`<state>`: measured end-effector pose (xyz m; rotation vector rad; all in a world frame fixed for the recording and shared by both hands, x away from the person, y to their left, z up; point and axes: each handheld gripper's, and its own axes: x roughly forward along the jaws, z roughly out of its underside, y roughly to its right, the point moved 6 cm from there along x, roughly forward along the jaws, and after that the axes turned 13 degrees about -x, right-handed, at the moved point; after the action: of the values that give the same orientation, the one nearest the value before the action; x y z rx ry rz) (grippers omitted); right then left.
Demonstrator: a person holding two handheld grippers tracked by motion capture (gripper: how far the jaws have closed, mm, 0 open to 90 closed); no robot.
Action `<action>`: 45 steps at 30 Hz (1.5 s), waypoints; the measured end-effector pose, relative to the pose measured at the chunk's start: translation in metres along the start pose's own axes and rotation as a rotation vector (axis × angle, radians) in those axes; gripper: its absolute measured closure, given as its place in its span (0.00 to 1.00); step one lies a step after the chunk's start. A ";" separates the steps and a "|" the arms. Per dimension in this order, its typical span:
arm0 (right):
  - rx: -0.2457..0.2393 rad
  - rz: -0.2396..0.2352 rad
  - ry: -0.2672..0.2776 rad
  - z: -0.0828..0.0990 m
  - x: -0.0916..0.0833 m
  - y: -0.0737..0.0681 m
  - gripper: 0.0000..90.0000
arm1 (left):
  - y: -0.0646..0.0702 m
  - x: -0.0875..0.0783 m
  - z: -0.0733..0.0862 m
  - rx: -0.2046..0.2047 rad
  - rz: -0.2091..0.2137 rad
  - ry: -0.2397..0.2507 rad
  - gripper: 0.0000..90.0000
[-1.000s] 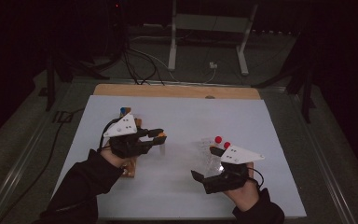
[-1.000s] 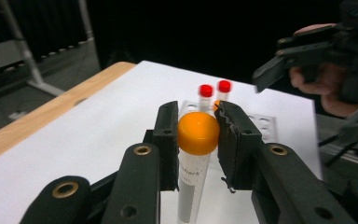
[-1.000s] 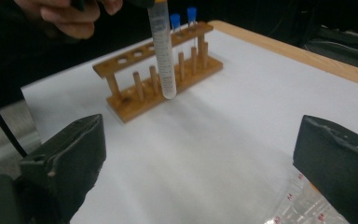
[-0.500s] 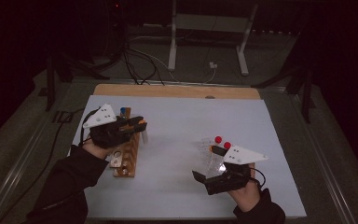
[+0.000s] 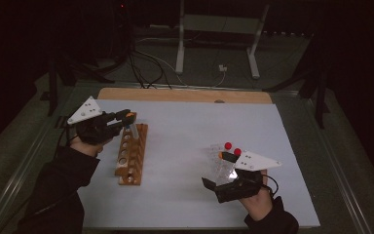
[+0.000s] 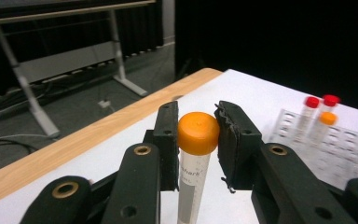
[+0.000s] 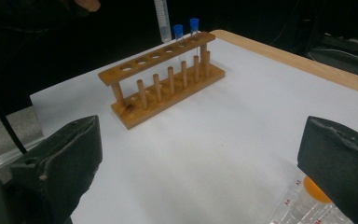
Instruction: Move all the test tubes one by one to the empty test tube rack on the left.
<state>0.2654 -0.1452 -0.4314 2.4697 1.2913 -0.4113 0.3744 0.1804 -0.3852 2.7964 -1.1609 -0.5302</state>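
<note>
My left gripper (image 5: 128,117) is shut on an orange-capped tube (image 6: 197,135), which hangs upright just above the far end of the wooden rack (image 5: 131,152). In the right gripper view the tube's lower end (image 7: 162,21) hovers over the rack (image 7: 168,79) beside two blue-capped tubes (image 7: 178,31). My right gripper (image 5: 215,169) is open and holds nothing, and its pads (image 7: 70,156) are spread wide. It rests at the near edge of a clear plastic rack (image 5: 220,163) holding two red-capped tubes (image 5: 228,145) and an orange-capped one (image 7: 314,189).
The white mat (image 5: 185,141) covers a table with a wooden strip (image 5: 185,95) at its far edge. Between the two racks the mat lies open. Metal stand legs and cables (image 5: 214,44) are on the floor beyond the table.
My left gripper has carried the orange-capped tube left and away from me, from mid-rack to above the rack's far end. The right gripper has stayed put.
</note>
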 end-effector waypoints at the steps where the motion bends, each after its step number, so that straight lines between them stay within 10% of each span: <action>1: 0.000 0.001 0.000 0.000 0.000 0.000 0.00 | -0.003 0.000 0.001 -0.002 -0.011 0.001 0.80; 21: 0.000 -0.002 0.004 0.001 -0.001 0.000 0.00 | -0.044 0.005 0.026 -0.076 -0.108 -0.003 0.80; 45: 0.002 -0.006 0.003 0.001 -0.001 0.000 0.00 | -0.052 0.022 0.067 -0.113 -0.118 -0.074 0.80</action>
<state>0.2643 -0.1468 -0.4322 2.4694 1.3007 -0.4110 0.4015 0.2068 -0.4641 2.7824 -0.9495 -0.6917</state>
